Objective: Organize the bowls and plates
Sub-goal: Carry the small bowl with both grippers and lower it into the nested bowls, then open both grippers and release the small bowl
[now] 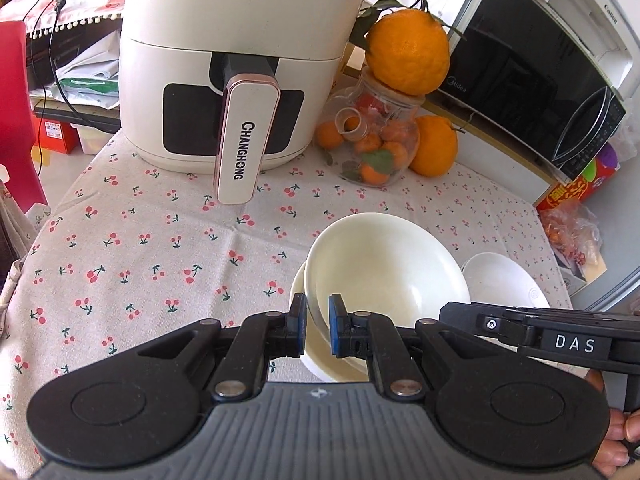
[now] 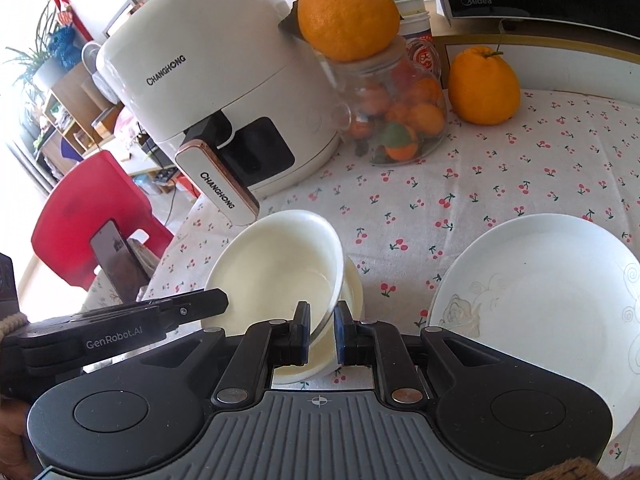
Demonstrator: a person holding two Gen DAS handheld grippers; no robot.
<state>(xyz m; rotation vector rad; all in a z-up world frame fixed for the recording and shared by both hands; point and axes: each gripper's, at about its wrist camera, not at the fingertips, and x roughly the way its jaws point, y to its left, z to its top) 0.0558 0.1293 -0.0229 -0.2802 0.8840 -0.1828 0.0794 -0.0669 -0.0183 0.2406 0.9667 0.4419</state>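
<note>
- A table under a cherry-print cloth [image 1: 140,240] fills both wrist views, with a tall white air fryer [image 1: 240,60] at the back as the landmark.
- In front of the fryer's handle, two cream ceramic bowls sit together: a tilted upper bowl [image 1: 388,268] leaning inside a lower bowl [image 2: 354,292] that rests on the cloth.
- The left gripper [image 1: 317,320] is nearly closed, pinching the upper bowl's near rim between its blue pads.
- The right gripper [image 2: 322,326] is likewise nearly closed on the same bowl's rim, on the opposite side.
- A white round plate with a faint scroll pattern [image 2: 540,300] lies flat to the fryer's front right, near the bowls but apart from them.
- The move likely turns on the tilt: the upper bowl's mouth faces up and toward the fryer, so it must level out to nest fully.
- Bare cloth lies open left of the bowls; a glass jar of small oranges [image 1: 372,140] stands beside the fryer, well behind.
</note>
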